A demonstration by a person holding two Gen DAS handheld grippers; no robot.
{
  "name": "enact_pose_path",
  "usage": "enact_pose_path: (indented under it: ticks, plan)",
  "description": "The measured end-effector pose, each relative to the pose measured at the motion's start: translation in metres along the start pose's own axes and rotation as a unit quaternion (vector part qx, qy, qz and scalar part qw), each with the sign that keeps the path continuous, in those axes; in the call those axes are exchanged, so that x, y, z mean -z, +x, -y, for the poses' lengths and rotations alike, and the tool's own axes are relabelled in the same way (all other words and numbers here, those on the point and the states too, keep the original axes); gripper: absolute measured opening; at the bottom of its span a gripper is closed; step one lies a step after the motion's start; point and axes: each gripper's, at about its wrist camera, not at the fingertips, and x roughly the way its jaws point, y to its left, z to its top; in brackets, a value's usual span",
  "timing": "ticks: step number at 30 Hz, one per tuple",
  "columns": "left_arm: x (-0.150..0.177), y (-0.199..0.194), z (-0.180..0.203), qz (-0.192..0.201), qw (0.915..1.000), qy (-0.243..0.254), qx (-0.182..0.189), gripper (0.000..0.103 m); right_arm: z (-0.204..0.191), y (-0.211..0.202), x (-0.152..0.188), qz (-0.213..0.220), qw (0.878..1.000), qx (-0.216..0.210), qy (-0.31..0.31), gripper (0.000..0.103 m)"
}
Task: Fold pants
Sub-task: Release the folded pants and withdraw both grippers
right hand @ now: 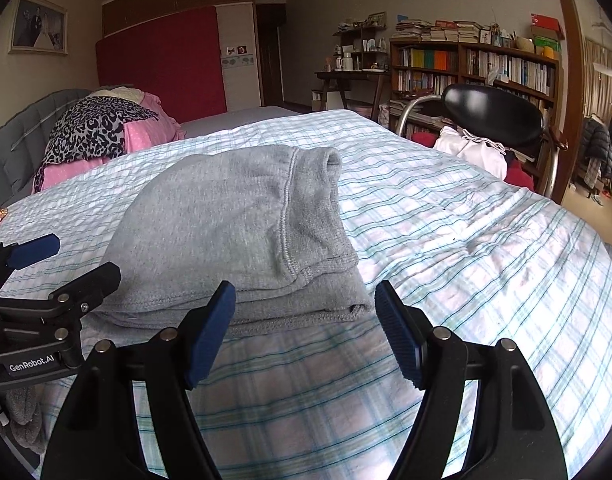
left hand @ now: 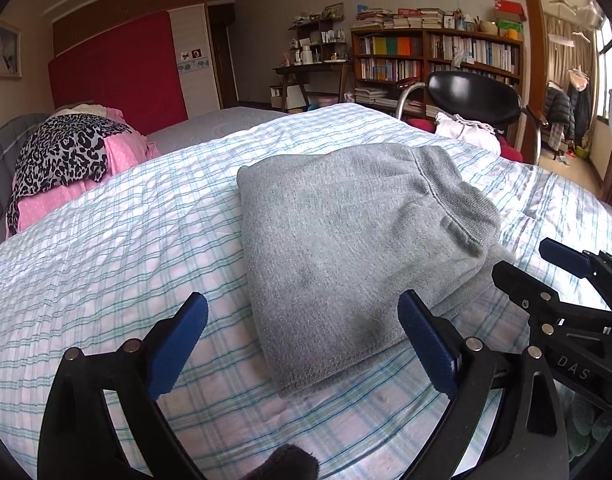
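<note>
The grey sweatpants [left hand: 345,248] lie folded into a compact stack on the plaid bedspread [left hand: 118,248], waistband on top towards the right. They also show in the right wrist view [right hand: 234,240]. My left gripper [left hand: 302,344] is open and empty, just short of the stack's near left edge. My right gripper [right hand: 306,328] is open and empty, just short of the stack's near right corner. Each gripper shows in the other's view: the right gripper [left hand: 545,264] at the right edge, the left gripper [right hand: 58,264] at the left edge.
A pile of leopard-print and pink clothes [left hand: 70,160] lies at the head of the bed by a grey headboard [right hand: 22,132]. A black chair [left hand: 481,100] with white cloth stands beside the bed at the far right, with a bookshelf [left hand: 437,56] behind it.
</note>
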Motion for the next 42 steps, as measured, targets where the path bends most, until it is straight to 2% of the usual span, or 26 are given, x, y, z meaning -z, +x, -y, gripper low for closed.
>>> enact_pose_path:
  ticks: [12, 32, 37, 42]
  plan:
    - [0.002, 0.003, 0.002, -0.002, 0.9999, 0.005, -0.009, 0.098, -0.009, -0.003, 0.004, 0.016, 0.999, 0.028, -0.019, 0.074]
    - [0.005, 0.006, 0.006, -0.008, 0.9998, 0.018, -0.009, 0.098, -0.012, 0.001, 0.007, 0.011, 0.999, 0.03, -0.029, 0.074]
    - [0.004, 0.004, 0.004, 0.001, 0.9997, 0.02, -0.017, 0.098, -0.01, 0.004, 0.007, 0.004, 0.999, 0.029, -0.026, 0.074]
    - [0.005, 0.007, 0.002, -0.008, 0.9997, 0.016, -0.016, 0.098, -0.005, 0.01, 0.005, -0.009, 1.0, 0.025, -0.017, 0.074]
